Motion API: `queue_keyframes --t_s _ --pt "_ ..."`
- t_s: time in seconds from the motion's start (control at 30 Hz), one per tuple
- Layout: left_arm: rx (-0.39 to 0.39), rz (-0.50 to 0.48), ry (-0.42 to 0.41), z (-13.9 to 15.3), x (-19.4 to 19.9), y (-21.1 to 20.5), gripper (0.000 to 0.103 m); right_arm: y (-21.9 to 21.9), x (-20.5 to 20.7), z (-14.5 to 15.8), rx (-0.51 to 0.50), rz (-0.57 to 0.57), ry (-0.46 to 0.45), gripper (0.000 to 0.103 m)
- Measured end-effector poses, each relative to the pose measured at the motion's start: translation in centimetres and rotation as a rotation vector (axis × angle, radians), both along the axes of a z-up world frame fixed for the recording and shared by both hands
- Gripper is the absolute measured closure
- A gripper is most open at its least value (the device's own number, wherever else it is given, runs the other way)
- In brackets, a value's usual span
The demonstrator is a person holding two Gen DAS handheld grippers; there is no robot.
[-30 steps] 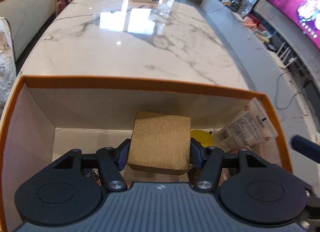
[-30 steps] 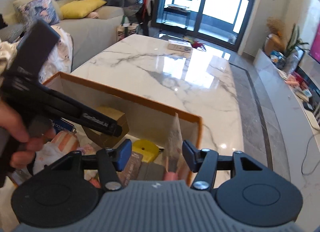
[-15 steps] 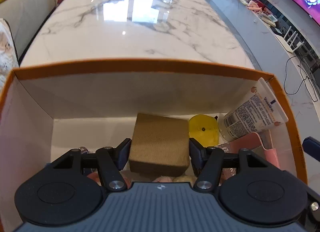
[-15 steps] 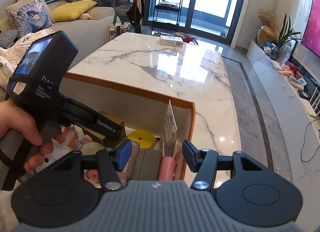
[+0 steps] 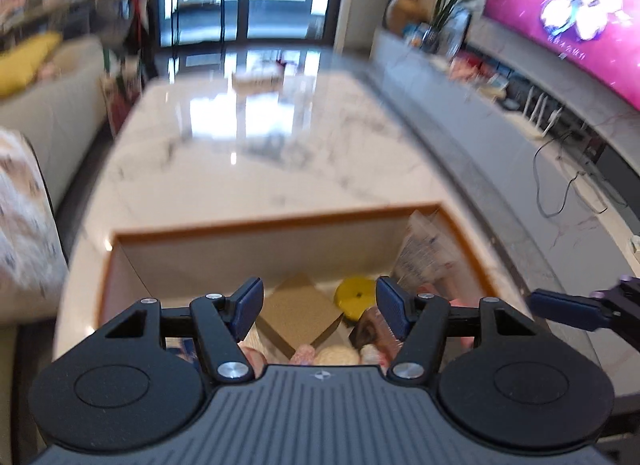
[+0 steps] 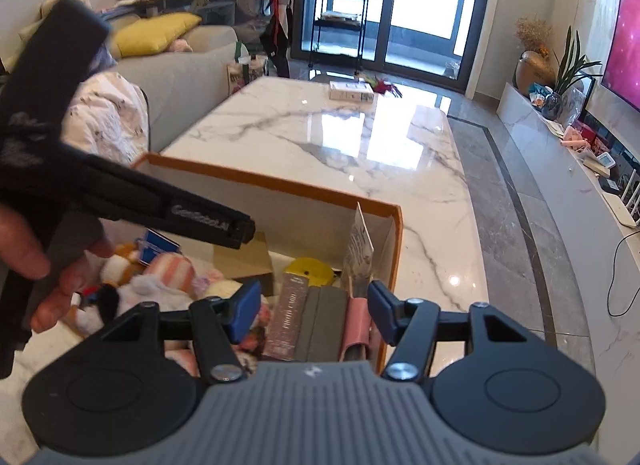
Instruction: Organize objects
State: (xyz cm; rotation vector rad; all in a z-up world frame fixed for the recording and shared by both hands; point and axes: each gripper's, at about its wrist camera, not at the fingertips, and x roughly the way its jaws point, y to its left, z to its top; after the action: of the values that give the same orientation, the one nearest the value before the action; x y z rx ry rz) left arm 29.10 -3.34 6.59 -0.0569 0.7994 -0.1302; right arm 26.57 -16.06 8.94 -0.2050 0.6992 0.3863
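Above the orange-rimmed cardboard box (image 5: 276, 222), both the left gripper (image 5: 319, 307) and right gripper (image 6: 313, 312) hover open and empty over a brown textured cube (image 5: 298, 315) lying inside.

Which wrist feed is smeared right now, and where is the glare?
Left wrist view: motion-blurred throughout; only the left gripper is sharp. Right wrist view: crisp, except the blurred left gripper body; window glare on the marble table in both views.
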Motion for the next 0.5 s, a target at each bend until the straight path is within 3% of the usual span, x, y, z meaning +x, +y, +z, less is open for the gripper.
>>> queue_keyframes --t_s 0.27,0.5 --pt "0.007 0.009 -0.204 6.1 -7.7 -0.2 0.030 -0.4 -4.8 3.1 0.054 0.000 -0.038 0.026" --pt "0.086 0.058 -0.375 8.8 -14.0 0.4 0.022 -1.1 -9.0 5.4 0.161 -0.030 -0.055 0.025"
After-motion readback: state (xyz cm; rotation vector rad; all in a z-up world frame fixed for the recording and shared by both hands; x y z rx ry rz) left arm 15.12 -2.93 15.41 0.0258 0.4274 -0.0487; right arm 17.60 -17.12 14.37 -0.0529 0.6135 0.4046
